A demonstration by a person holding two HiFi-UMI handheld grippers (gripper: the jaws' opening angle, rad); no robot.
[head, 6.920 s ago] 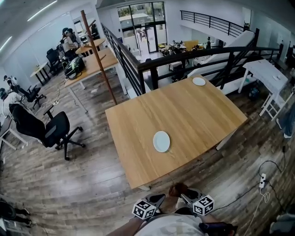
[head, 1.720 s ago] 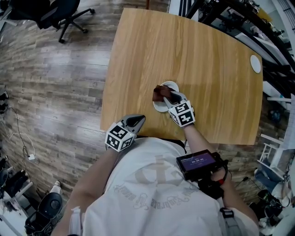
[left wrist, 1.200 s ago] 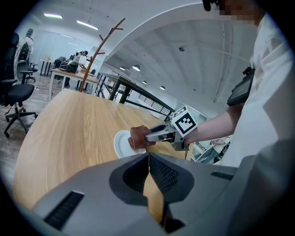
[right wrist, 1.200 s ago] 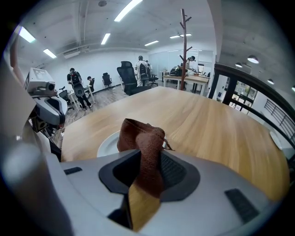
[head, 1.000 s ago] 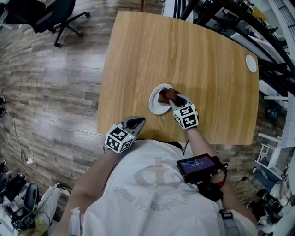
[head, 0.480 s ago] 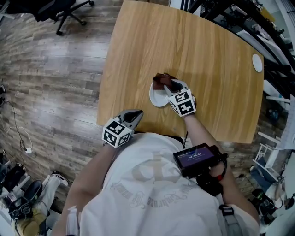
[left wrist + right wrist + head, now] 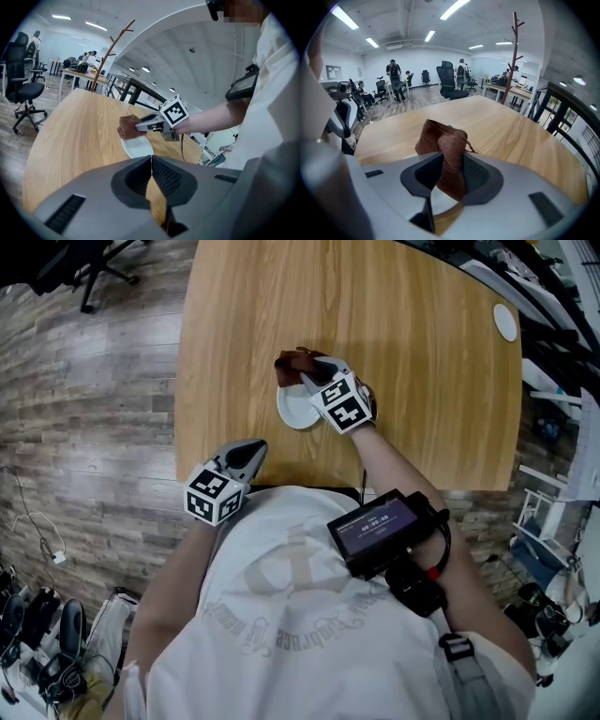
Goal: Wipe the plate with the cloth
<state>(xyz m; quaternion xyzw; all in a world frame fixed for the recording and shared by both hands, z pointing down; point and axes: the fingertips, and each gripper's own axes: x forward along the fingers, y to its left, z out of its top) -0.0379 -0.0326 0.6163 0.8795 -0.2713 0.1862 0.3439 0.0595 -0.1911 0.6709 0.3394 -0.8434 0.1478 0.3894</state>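
The right gripper (image 7: 309, 377) pinched the brown cloth (image 7: 289, 363) at the white plate's (image 7: 292, 412) far edge. The wiping looked started, not finished. The left gripper (image 7: 249, 450) was squeezed together, holding nothing.

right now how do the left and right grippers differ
The right gripper is shut on the brown cloth; the left gripper is shut on nothing. The right gripper reaches over the white plate; the left gripper hangs near the table edge, off the plate. Both carry marker cubes.
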